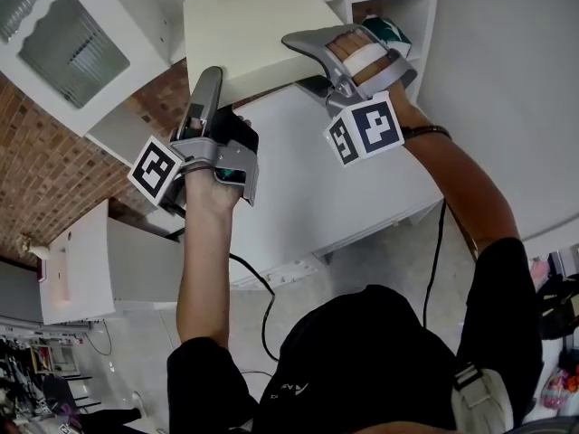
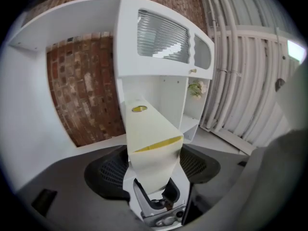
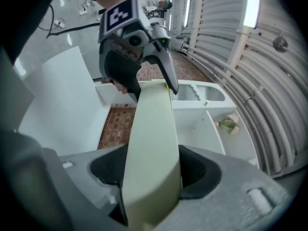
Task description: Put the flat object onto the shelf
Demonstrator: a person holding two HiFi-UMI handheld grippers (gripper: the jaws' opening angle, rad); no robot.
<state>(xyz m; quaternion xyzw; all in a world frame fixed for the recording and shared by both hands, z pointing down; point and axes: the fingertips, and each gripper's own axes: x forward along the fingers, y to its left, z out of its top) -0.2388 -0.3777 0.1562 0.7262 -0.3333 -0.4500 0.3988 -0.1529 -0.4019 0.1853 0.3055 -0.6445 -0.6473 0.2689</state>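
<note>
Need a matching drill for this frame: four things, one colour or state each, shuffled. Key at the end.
Things:
1. flat object
2. left claw
3. shelf unit
4. brick wall

Colour or state:
a. white
b. red-brown
c. pale cream
d. shut on the flat object's edge

Pairs: 1-c, 2-d, 3-a, 4-b
</note>
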